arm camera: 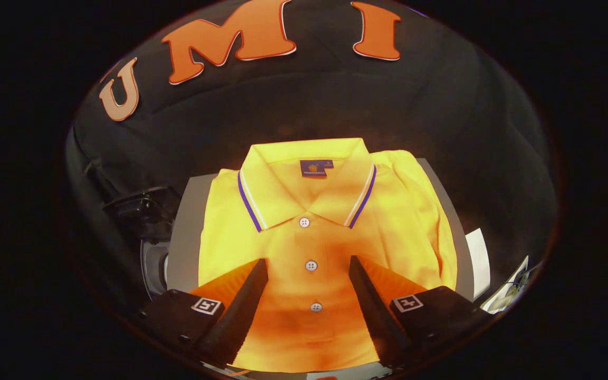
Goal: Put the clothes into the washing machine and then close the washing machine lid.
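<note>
The gripper (pixel 308 264) stood with fingers spread wide over a folded yellow polo shirt (pixel 325 221), its button placket between them, pinching nothing. The shirt lay flat on a grey surface (pixel 190 232), collar beyond the fingertips.

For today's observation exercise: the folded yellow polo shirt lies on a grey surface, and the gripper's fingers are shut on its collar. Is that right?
Not quite. The gripper view shows the gripper open, its fingers apart either side of the button placket, below the collar. The yellow polo shirt does lie folded on the grey surface.
</note>
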A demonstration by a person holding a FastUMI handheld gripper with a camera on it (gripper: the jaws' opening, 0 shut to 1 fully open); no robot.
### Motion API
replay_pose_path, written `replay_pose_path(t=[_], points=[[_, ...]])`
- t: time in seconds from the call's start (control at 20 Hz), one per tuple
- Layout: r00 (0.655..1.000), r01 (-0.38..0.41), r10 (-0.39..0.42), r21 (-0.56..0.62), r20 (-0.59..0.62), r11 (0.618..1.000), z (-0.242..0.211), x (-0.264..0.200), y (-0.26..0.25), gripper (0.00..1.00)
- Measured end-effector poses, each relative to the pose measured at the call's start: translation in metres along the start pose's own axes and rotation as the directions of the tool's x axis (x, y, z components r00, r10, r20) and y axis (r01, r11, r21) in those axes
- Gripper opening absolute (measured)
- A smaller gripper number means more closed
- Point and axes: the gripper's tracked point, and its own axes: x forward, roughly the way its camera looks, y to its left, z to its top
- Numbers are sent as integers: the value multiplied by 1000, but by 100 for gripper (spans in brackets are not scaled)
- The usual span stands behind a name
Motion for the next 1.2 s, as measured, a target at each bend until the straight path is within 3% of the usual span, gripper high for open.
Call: replay_pose_path(t=[0.35,0.5,0.55,0.6,0.65,0.85,0.9,0.95,1.0,1.1,1.2], points=[[998,11,-12,-27,-61,1000,-6,2,3,100],[995,3,-8,-49,-98,999,-6,0,5,88],[994,-7,1,-52,-107,999,-6,2,8,88],[993,-13,5,-59,-122,998,-7,1,6,78],[992,-20,13,-59,-128,998,-7,2,5,78],[988,-23,15,-51,-153,998,-5,2,2,50],[988,-17,8,-56,-155,998,-2,5,2,38],[989,-12,2,-63,-148,998,-4,3,3,34],[991,-24,15,-68,-135,997,-4,1,4,33],[995,-33,33,-6,-95,999,-1,3,6,14],[997,-73,74,68,-2,995,-2,-2,5,9]])
